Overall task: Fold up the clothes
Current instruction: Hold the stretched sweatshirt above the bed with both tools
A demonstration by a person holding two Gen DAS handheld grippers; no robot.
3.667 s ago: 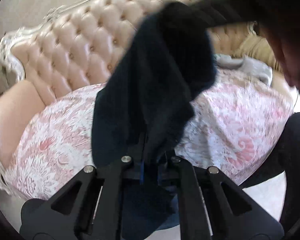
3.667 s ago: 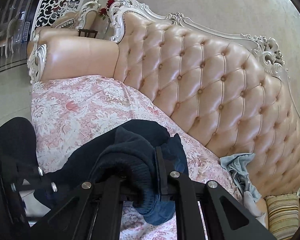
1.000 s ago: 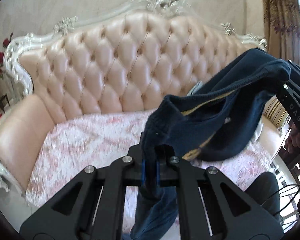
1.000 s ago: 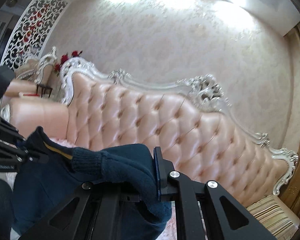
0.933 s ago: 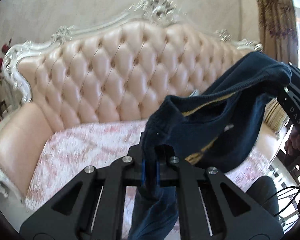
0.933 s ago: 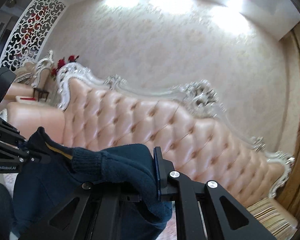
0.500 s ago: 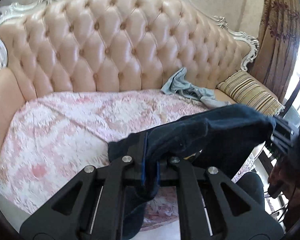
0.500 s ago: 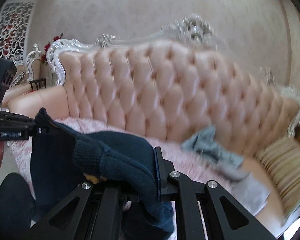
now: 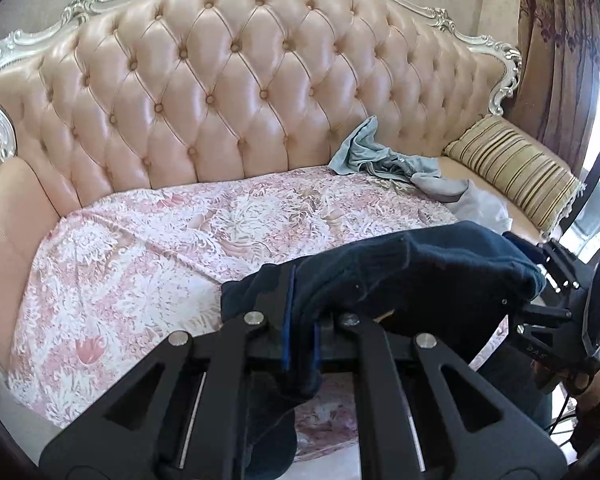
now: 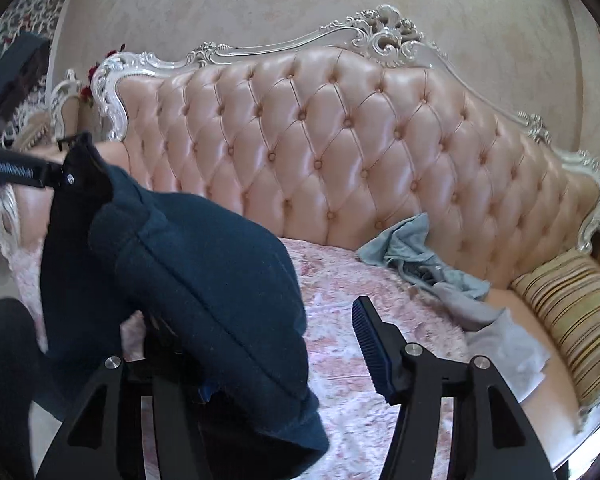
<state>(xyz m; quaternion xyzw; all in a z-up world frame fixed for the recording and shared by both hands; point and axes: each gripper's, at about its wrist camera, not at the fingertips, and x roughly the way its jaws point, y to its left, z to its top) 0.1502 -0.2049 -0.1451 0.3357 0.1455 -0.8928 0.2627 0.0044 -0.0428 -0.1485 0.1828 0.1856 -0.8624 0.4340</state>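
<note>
We pinch the navy sweater (image 9: 420, 272) in our left gripper (image 9: 300, 340) over the sofa's near edge; our right gripper (image 10: 284, 344) has just been opening, its pads off the cloth. The pink cover (image 9: 148, 248) lies bare at left; grey clothes (image 9: 384, 160) and a striped cushion (image 9: 512, 176) crowd the far right.

A tufted pink leather sofa (image 9: 236, 92) is filling the background, its buttoned backrest rising to a carved silver-white frame (image 10: 380, 36). A pink and white floral cover (image 9: 140, 264) is lying spread over the seat, reaching the front edge. A striped beige cushion (image 9: 512, 176) is resting against the right end of the sofa. Behind the sofa a textured beige wall (image 10: 260, 4) is showing, and a brownish patterned curtain (image 9: 556, 40) is hanging to the right. At the far left of the right wrist view, red flowers (image 10: 100, 64) are peeking past the sofa's frame, beside a white lattice screen (image 10: 32, 4).
</note>
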